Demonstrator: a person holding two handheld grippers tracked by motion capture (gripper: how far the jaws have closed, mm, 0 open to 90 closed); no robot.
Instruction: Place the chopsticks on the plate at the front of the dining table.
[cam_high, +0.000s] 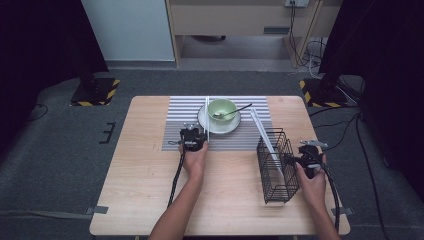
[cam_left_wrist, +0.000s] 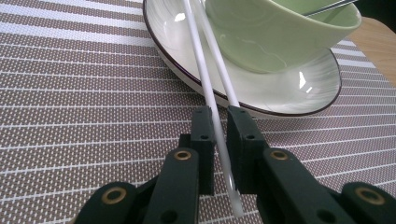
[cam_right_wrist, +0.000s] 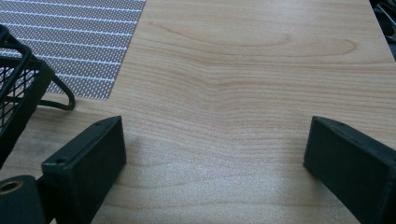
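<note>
A pair of white chopsticks (cam_high: 208, 117) lies along the left rim of a white plate (cam_high: 218, 128) that carries a pale green bowl (cam_high: 222, 107) with a spoon (cam_high: 236, 110) in it. My left gripper (cam_high: 200, 135) is at their near end. In the left gripper view the left gripper (cam_left_wrist: 222, 114) is shut on the chopsticks (cam_left_wrist: 205, 74), which run up past the plate (cam_left_wrist: 289, 88) and bowl (cam_left_wrist: 271, 42). My right gripper (cam_high: 305, 150) sits just right of a black wire basket (cam_high: 277, 167). In its own view the right gripper (cam_right_wrist: 215, 140) stands open over bare wood.
A grey striped placemat (cam_high: 180, 115) lies under the plate at the table's far middle. A second pair of white chopsticks (cam_high: 263, 134) leans out of the basket toward the mat. The basket's corner (cam_right_wrist: 14, 88) borders the right gripper's left jaw. Wooden table (cam_high: 145, 170).
</note>
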